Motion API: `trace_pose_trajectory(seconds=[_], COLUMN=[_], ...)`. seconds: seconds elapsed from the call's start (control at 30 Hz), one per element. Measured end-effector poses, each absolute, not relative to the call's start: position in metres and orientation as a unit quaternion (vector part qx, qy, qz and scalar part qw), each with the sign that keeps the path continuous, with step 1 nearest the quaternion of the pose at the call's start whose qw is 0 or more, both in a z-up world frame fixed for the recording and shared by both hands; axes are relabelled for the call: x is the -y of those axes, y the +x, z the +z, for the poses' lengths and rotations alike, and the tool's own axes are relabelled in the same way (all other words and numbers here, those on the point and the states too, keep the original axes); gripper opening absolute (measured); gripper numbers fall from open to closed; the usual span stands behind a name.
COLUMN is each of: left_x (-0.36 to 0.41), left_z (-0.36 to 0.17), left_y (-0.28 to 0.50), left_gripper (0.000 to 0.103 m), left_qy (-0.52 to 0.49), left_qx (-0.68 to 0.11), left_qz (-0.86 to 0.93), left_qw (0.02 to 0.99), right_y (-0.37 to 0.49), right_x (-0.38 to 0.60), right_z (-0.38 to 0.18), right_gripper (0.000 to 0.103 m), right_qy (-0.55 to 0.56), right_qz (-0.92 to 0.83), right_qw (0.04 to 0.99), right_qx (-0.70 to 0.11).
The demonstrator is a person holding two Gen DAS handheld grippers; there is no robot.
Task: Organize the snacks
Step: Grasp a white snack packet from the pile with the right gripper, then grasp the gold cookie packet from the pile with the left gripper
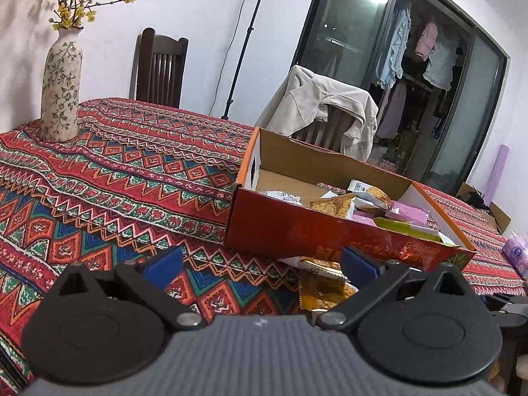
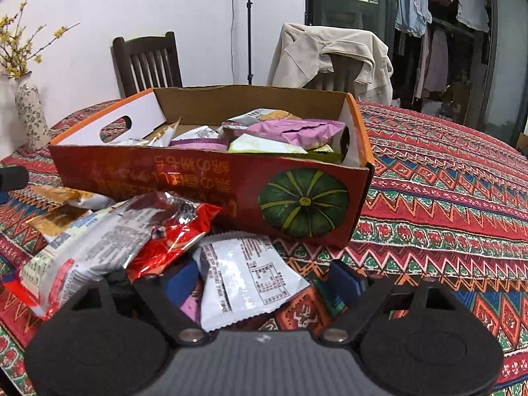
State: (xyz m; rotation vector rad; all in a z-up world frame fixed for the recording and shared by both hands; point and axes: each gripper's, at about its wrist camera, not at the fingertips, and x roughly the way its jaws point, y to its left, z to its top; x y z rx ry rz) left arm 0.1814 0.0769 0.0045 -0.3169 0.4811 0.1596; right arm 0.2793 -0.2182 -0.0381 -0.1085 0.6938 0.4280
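Observation:
A red cardboard box [image 2: 214, 181] with a pumpkin picture stands on the patterned tablecloth and holds several snack packets, a pink one [image 2: 297, 130] on top. Loose packets lie in front of it: a red and silver one [image 2: 165, 231] and a white one [image 2: 244, 280]. My right gripper [image 2: 262, 282] is low over this pile; the white packet lies between its jaws, and the right fingertip [image 2: 345, 280] stands clear of it. In the left wrist view the same box [image 1: 330, 234] is ahead to the right. My left gripper [image 1: 260, 264] is open and holds nothing, with an orange packet [image 1: 316, 267] beside its right finger.
A flowered vase [image 1: 61, 89] with yellow blossoms stands at the table's far left corner. A dark wooden chair [image 1: 160, 69] and a chair draped with a beige jacket [image 1: 323, 109] stand behind the table. A purple tissue pack [image 1: 516, 254] lies at the right edge.

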Motion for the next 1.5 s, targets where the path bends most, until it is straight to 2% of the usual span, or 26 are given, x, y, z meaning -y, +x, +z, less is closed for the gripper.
trace_pose_trajectory(seconds=[0.07, 0.23, 0.4, 0.83, 1.5], left_x=[-0.078, -0.078, -0.080, -0.078, -0.023], left_z=[0.004, 0.004, 0.003, -0.001, 0.004], left_y=[0.182, 0.182, 0.183, 0.190, 0.217], left_gripper=[0.103, 0.103, 0.103, 0.103, 0.103], left_qy=[-0.159, -0.161, -0.165, -0.155, -0.052], left_qx=[-0.240, -0.240, -0.243, -0.258, -0.313], left_qz=[0.078, 0.076, 0.076, 0.103, 0.106], left_qw=[0.954, 0.954, 0.953, 0.948, 0.942], right_y=[0.277, 0.271, 0.265, 0.248, 0.238], right_x=[0.217, 0.212, 0.212, 0.242, 0.262], right_z=[-0.038, -0.037, -0.036, -0.027, -0.020], right_gripper=[0.082, 0.059, 0.055, 0.054, 0.055], right_qy=[-0.058, -0.063, -0.070, -0.026, 0.016], right_qz=[0.211, 0.234, 0.230, 0.185, 0.190], right_qw=[0.917, 0.915, 0.918, 0.943, 0.950], right_qx=[-0.334, -0.323, -0.314, -0.275, -0.248])
